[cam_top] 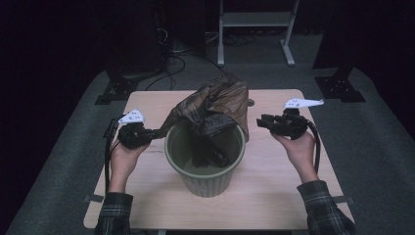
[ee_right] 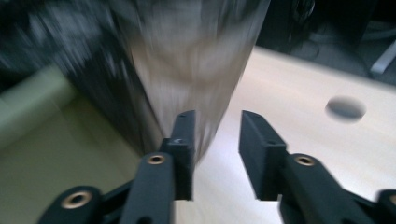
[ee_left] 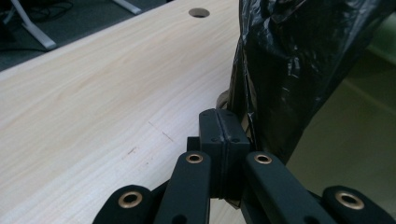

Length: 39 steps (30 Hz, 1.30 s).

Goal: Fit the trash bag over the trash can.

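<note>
A green ribbed bin point(cam_top: 205, 181) stands mid-table. A dark, brownish plastic bag point(cam_top: 215, 105) is bunched over its far rim, with part hanging inside. My left gripper point(cam_top: 157, 132) is at the bin's left rim, jaws pressed together on the bag's edge; in the left gripper view the closed gripper point(ee_left: 219, 116) sits against the black bag point(ee_left: 289, 60). My right gripper point(cam_top: 260, 121) hovers just right of the bin. In the right gripper view this gripper point(ee_right: 217, 123) stands open with nothing between its jaws, and the blurred bag point(ee_right: 187, 56) is just beyond its left jaw.
The light wooden table point(cam_top: 274, 196) has a round cable hole point(cam_top: 250, 103) behind the bin. There is bare tabletop left, right and in front of the bin. Beyond the table lie dark floor, cables and a metal stand point(cam_top: 254, 29).
</note>
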Motion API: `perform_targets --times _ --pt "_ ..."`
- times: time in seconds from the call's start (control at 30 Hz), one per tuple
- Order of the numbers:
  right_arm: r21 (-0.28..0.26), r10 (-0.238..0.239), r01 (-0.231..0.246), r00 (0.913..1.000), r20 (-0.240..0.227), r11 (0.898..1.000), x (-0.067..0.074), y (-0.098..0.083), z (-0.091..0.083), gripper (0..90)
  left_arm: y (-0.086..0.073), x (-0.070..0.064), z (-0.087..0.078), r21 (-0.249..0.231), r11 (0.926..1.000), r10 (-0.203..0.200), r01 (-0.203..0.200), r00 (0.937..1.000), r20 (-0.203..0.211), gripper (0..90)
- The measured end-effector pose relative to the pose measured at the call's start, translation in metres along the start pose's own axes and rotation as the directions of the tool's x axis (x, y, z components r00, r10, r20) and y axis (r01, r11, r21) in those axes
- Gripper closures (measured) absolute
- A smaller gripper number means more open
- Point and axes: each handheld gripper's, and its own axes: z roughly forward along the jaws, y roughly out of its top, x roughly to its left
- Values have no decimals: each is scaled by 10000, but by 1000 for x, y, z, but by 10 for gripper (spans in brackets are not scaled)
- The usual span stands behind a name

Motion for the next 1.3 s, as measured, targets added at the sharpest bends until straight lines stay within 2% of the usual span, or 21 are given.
perform_targets --times 0.07,0.1,0.13,0.27,0.3,0.4,0.43,0.53,0.6,0.7,0.77,0.8,0.83,0.9,0.97,1.07,1.23,1.3 --pt "-578 -268 249 9991 -326 9980 7 23 -8 487 3 -1 -2 -26 10000 72 -72 10000 3 898" --pt "-578 -268 249 9991 -326 9980 7 23 -8 487 3 -1 -2 -26 10000 72 -72 10000 3 898" --pt "-750 -386 346 9978 -534 9966 10 32 -8 482 4 -2 -2 -56 9999 107 -107 9999 14 898" --pt "-973 -892 792 9906 -1038 9921 28 63 5 426 6 -5 -4 -225 9996 170 -168 9998 119 898" --pt "-911 -1065 959 9871 -1197 9912 37 76 17 412 7 -6 -5 -204 9996 218 -216 9997 122 898" --pt "-888 -1175 1077 9865 -1145 9902 42 84 26 402 6 -6 -5 -205 9995 235 -232 9996 139 898" --pt "-771 -1260 1181 9863 -1064 9900 45 93 37 386 6 -6 -5 -254 9995 197 -193 9997 156 898" --pt "-684 -1305 1247 9876 -877 9898 45 100 45 375 7 -5 -6 -275 9994 221 -217 9996 160 898" --pt "-780 -1265 1194 9876 -934 9898 44 105 51 373 6 -5 -7 -254 9994 255 -251 9995 175 898" --pt "-468 -1106 1054 9857 -1271 9933 42 113 68 368 6 -4 -7 -236 9994 271 -267 9995 185 898" --pt "-301 -1019 988 9862 -1306 9947 42 113 73 404 6 -4 -7 -287 9993 260 -254 9995 190 898" --pt "-118 -1032 1026 9826 -1547 9947 41 111 80 622 6 -4 -8 -285 9993 264 -258 9995 191 898" --pt "-118 -1032 1026 9826 -1547 9947 41 111 80 622 6 -4 -8 -297 9993 250 -245 9995 191 898" --pt "-155 -1159 1150 9775 -1764 9932 41 108 85 900 6 -4 -8 -298 9994 207 -201 9996 203 898" --pt "-290 -1206 1172 9753 -1853 9927 42 106 84 900 6 -4 -8 -307 9993 216 -210 9996 205 898" --pt "-335 -1359 1318 9673 -2140 9907 51 101 76 900 5 -5 -10 -318 9992 235 -227 9994 250 898" --pt "-154 -1640 1658 9519 -2588 9860 77 75 37 900 3 -12 -16 -417 9988 271 -255 9990 368 898" --pt "-3 -1730 1790 9504 -2584 9839 85 60 20 900 2 -16 -19 -390 9988 315 -302 9990 331 898"
